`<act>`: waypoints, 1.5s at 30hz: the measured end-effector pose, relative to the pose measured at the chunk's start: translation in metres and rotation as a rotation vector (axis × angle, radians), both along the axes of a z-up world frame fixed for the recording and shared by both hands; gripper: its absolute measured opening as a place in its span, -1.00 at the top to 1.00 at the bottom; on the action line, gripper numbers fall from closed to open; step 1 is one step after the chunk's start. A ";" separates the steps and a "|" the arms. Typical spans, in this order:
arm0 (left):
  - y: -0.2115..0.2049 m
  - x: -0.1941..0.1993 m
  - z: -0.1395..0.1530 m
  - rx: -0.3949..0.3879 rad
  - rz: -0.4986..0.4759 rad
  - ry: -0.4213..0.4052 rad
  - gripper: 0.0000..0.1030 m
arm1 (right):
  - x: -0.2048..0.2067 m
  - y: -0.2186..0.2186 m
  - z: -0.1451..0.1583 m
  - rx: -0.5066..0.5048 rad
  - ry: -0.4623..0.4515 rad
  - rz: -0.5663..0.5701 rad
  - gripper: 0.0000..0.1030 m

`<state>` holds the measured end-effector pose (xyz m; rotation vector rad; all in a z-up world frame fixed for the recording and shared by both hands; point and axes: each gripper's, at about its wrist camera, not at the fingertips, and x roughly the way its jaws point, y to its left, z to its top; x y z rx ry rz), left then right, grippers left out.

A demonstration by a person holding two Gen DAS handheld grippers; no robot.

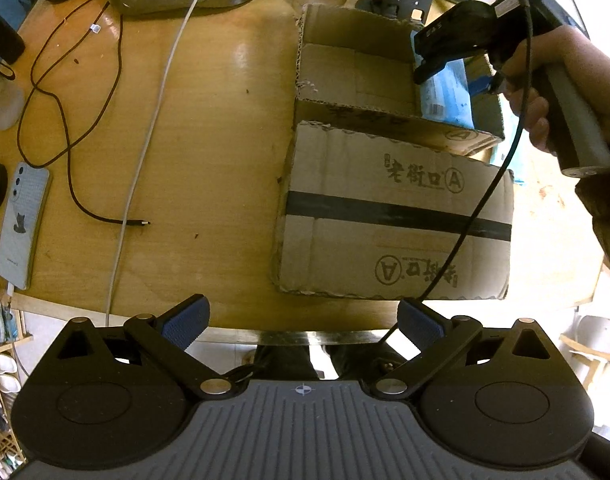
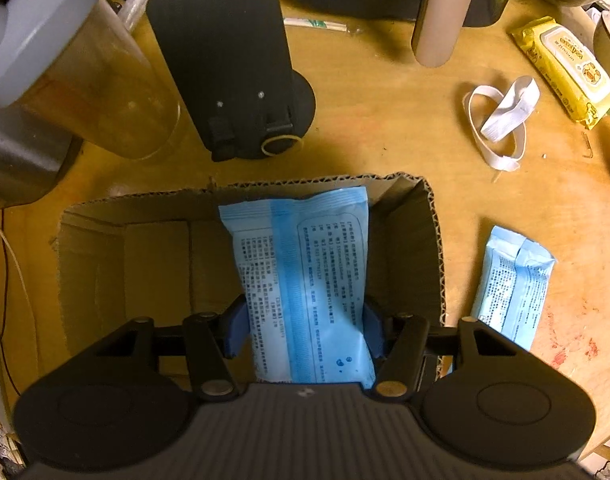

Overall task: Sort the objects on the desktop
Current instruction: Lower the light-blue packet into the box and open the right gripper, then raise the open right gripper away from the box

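You worked under warm, yellowish light; the left wrist view was bright, with glare patches on the counter (image 1: pixel 209 128) far of centre. The right wrist view was dimmer, the carton (image 2: pixel 105 264) interior shadowed. Both views bowed at the edges, corners black, and near tool bodies looked soft.

I am reading 老街口 and a circled A printed on the cardboard box (image 1: pixel 393 216) flap, repeated upside down lower on it. I am finding the print on the blue packet (image 2: pixel 305 280) and yellow wipes pack (image 2: pixel 565 68) too small to read.
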<state>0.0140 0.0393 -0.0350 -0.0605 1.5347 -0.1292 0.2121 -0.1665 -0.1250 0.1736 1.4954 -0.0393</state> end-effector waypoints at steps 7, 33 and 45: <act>0.000 0.001 0.000 0.002 0.000 0.003 -1.00 | 0.001 0.004 -0.006 -0.005 0.003 -0.001 -0.08; -0.008 -0.002 0.002 0.003 -0.007 -0.005 -1.00 | -0.002 0.003 0.006 -0.019 -0.044 0.021 -1.00; -0.013 -0.003 0.005 0.000 -0.015 -0.014 -1.00 | -0.005 0.005 0.029 -0.036 -0.067 0.038 -1.00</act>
